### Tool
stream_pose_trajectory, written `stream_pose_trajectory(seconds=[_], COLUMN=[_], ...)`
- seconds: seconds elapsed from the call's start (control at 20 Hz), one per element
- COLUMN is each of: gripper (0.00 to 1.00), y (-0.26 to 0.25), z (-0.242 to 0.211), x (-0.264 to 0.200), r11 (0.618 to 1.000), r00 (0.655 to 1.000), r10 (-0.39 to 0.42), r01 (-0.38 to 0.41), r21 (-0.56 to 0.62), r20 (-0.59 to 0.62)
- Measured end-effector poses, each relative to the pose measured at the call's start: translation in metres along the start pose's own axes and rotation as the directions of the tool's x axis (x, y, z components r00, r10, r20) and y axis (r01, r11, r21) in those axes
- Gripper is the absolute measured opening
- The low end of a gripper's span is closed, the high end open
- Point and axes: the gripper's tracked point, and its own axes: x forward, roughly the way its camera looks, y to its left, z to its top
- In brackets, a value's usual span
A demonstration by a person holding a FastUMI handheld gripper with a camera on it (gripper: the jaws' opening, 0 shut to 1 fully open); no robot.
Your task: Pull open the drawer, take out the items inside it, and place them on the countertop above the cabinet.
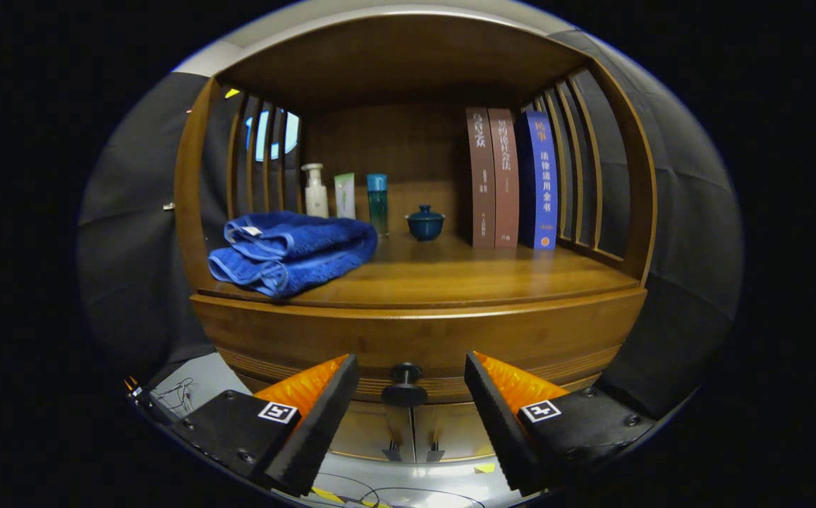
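A wooden cabinet stands ahead with a shut drawer front point(418, 339) under its countertop point(464, 279). A small dark round knob point(405, 381) sticks out of the drawer's lower middle. My gripper point(411, 374) is open, its two fingers spread to either side of the knob and not touching it. The knob sits between the fingertips, slightly beyond them. What lies inside the drawer is hidden.
On the countertop lie a folded blue towel point(291, 250) at the left, three bottles point(344, 194) and a small lidded blue bowl point(424, 222) at the back, and three upright books point(513, 180) at the right. Slatted wooden sides and a wooden top close in the shelf.
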Motion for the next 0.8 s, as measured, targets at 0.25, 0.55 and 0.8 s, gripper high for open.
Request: stream_pose_trajectory(seconds=[0.25,0.55,0.8], gripper=[0.75,0.40,0.29], y=[0.002,0.007,0.005], z=[-0.030,-0.031,-0.034], x=[0.027,0.025,0.029], r11=[1.000,0.999,0.999], r00=[0.996,0.995,0.993], r10=[0.002,-0.026,-0.027], r01=[-0.003,0.022,0.024], r21=[-0.013,-0.038,-0.029], r20=[-0.084,-0.093,-0.111])
